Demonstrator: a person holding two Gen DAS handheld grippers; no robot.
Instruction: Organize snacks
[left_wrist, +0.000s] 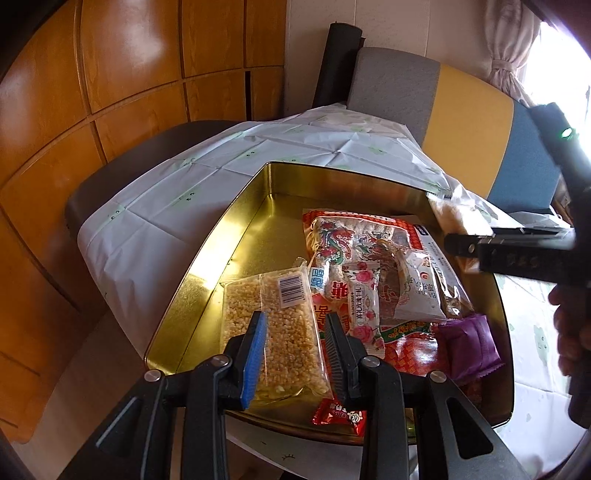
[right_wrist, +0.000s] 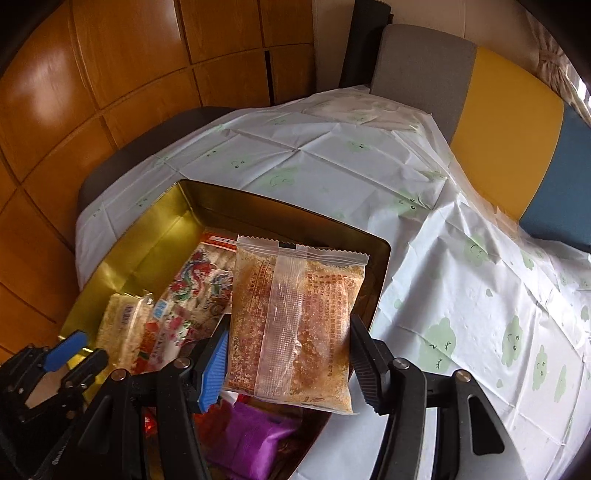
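In the right wrist view, the right gripper (right_wrist: 288, 358) fills the lower middle of the frame, its jaws set wide and clamped on a clear packet (right_wrist: 295, 325) of orange-brown crumbly snack. The packet stands upright between the blue pad on the left and the black pad on the right, its serrated top edge reaching toward the frame's centre. Below it, at the bottom centre, lies a purple packet (right_wrist: 255, 439) inside a gold tin (right_wrist: 147, 229). At the lower left edge the left gripper (right_wrist: 66, 354) shows, a blue pad tip raised above the tin's near corner.

In the left wrist view, the left gripper (left_wrist: 295, 350) sits at the bottom centre, jaws narrow, with the near end of a clear corn packet (left_wrist: 273, 332) between the pads; the pads look to be against the packet, though the contact cannot be told for sure. The packet lies flat on the tin's floor, a barcode label at its far end. Right of it lie a rose-printed packet (left_wrist: 365, 310) and a dragon-printed bag (left_wrist: 340, 240), overlapping, with other wrappers beside them.

Beyond the tin, a white tablecloth (right_wrist: 369, 166) with green smiling clouds covers the table. Farther back stand a chair (right_wrist: 498, 92) in grey, yellow and blue at the upper right and wooden panelling (right_wrist: 110, 74) at the upper left.
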